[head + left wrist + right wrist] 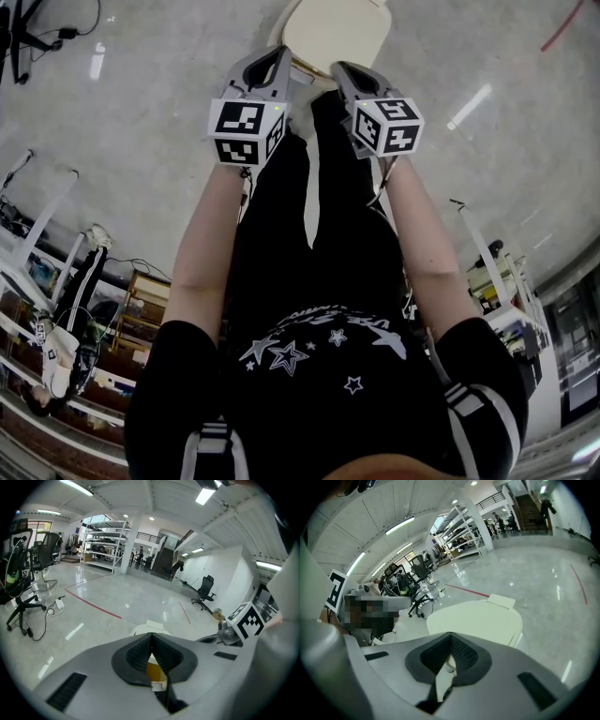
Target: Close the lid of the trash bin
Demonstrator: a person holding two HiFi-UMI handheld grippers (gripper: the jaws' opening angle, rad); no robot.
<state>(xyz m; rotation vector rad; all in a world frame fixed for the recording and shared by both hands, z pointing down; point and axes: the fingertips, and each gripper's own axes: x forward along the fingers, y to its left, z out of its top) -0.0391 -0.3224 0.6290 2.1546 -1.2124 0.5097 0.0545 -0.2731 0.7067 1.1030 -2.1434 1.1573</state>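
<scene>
Over glossy grey floor (141, 112), left gripper (281, 52) and right gripper (340, 68) hover, jaws closed, near cream bin lid (333, 28).

One trash bin (333, 33), two tongs, left (280, 52) and right (340, 68), each carrying one marker cube (246, 129).

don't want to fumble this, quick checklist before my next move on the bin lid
1. Both tongs aimed at the trash bin lid: ok, left gripper and right gripper point at its near edge.
2. Left tongs shut, nothing between: ok.
3. Right tongs shut, nothing between: ok.
4. Lid fully down: looks flat in the right gripper view, seam hidden, cannot tell.
5. Tongs touching lid: cannot tell.
</scene>
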